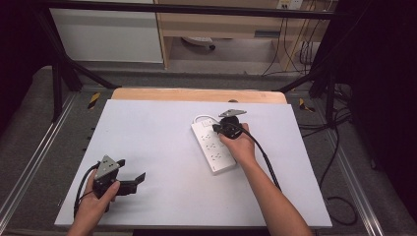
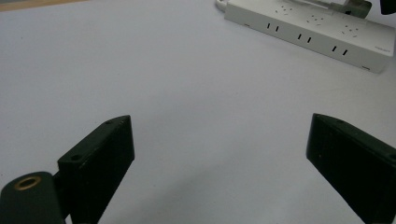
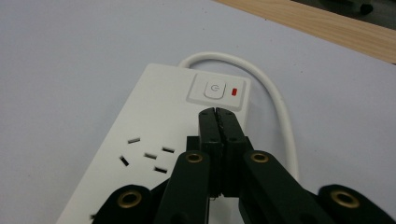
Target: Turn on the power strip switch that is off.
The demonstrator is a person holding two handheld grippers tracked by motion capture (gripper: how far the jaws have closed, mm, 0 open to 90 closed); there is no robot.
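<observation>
A white power strip [image 1: 212, 145] lies at an angle on the white table top, right of centre, also seen as the power strip [image 2: 310, 32] and the power strip [image 3: 159, 135]. Its power button [image 3: 215, 89] sits at the far end beside a lit red indicator [image 3: 236, 91]. My right gripper [image 3: 217, 112] hovers over that end, shut with nothing between its jaws, its tips just short of the button; from above it is the right gripper [image 1: 216, 129]. My left gripper [image 1: 132, 173] rests near the table's front left, open and empty, jaws wide apart [image 2: 219, 154].
The strip's white cable [image 3: 275, 93] loops out from the button end toward the table's far edge. A wooden strip [image 1: 196, 95] borders the far side of the white table top [image 1: 162, 162]. Black frame bars and floor cables [image 1: 339, 147] surround the table.
</observation>
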